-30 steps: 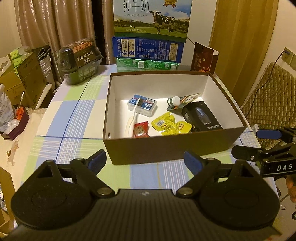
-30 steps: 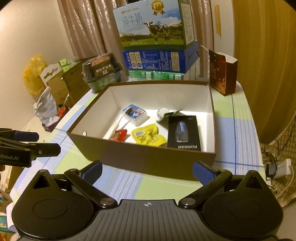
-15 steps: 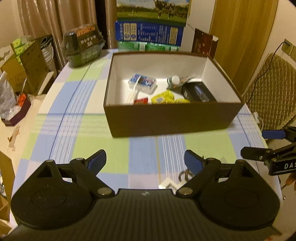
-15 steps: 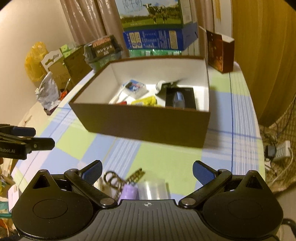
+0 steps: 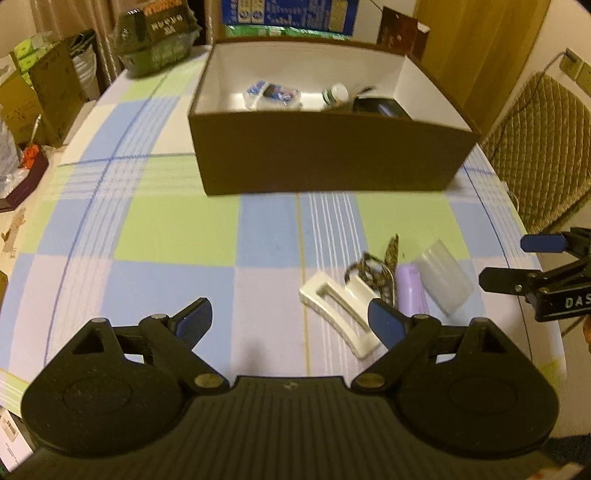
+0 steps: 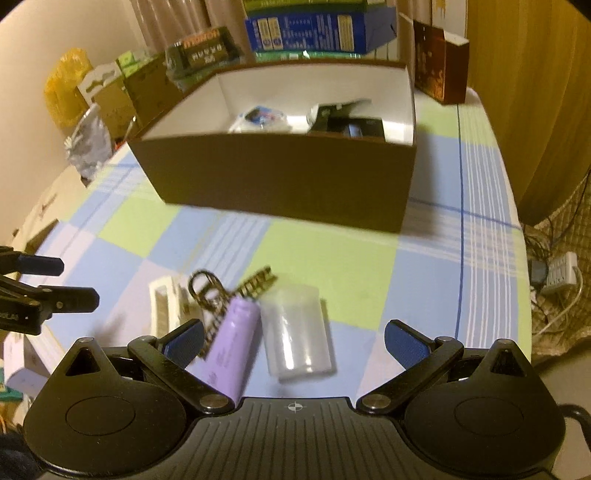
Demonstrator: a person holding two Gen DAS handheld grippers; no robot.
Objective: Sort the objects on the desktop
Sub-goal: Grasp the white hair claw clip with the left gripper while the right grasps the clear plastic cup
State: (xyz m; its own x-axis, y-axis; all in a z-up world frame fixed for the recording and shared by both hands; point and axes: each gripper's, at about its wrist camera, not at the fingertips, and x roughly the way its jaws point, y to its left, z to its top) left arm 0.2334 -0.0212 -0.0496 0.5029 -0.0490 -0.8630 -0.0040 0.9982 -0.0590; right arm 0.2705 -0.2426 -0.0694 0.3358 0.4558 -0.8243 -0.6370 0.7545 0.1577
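A brown box (image 5: 325, 155) (image 6: 280, 177) with a white inside stands mid-table and holds several small items. Near the table's front edge lie a white clip (image 5: 340, 314) (image 6: 164, 306), a patterned key strap with a ring (image 5: 376, 269) (image 6: 218, 295), a purple battery (image 5: 410, 291) (image 6: 232, 347) and a clear plastic case (image 5: 443, 277) (image 6: 295, 332). My left gripper (image 5: 291, 325) is open and empty, just left of the clip. My right gripper (image 6: 295, 343) is open and empty, with the battery and case between its fingers' line of view.
The checked tablecloth (image 5: 177, 236) covers the table. Stacked cartons (image 6: 317, 33) and a dark gift box (image 6: 439, 62) stand behind the brown box. A green pack (image 5: 159, 40) sits at the back left. A chair (image 5: 539, 147) is at the right.
Both grippers have pulled back and tilted down from the box toward the table's front edge. The clip, strap, battery and case have come into view. Both stayed open.
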